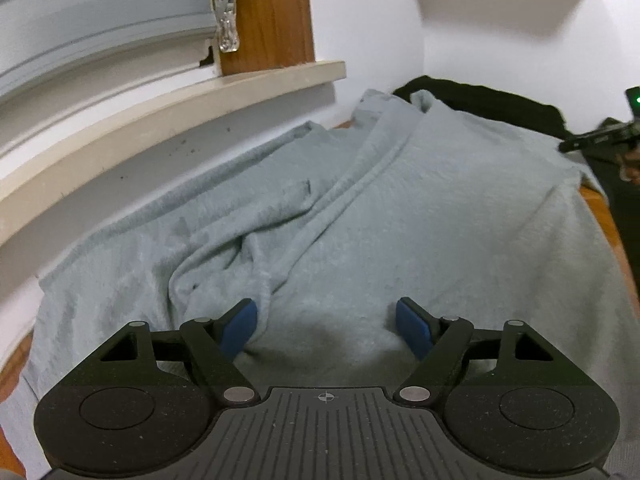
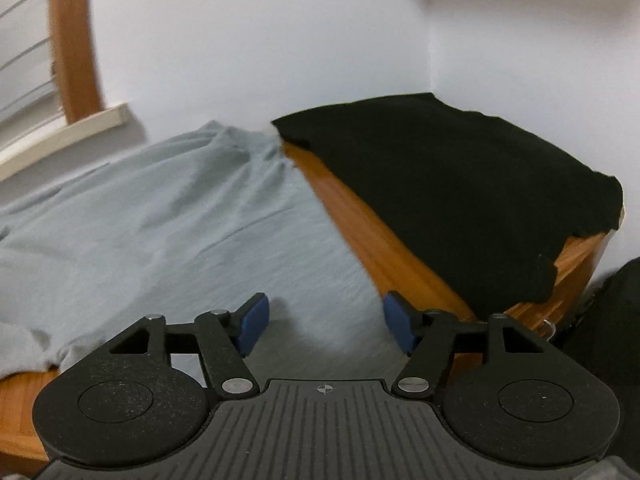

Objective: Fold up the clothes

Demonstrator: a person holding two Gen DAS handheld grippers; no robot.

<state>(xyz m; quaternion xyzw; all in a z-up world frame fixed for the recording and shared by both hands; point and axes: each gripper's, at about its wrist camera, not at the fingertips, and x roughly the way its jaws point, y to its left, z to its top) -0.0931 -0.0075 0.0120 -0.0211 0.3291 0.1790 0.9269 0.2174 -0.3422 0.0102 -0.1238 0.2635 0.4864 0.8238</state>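
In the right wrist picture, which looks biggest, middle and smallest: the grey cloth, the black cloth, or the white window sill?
1. grey cloth, it fills most of the left side.
2. black cloth, nearly as big; the grey one lies nearer the camera, so true sizes are unsure.
3. window sill, only a short strip shows.

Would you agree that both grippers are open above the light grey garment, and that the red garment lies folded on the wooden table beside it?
Not quite: the garment beside it is black, not red, as the right wrist view shows. The rest holds: the left gripper and the right gripper are open above the light grey garment, and the black one lies folded on the wooden table.
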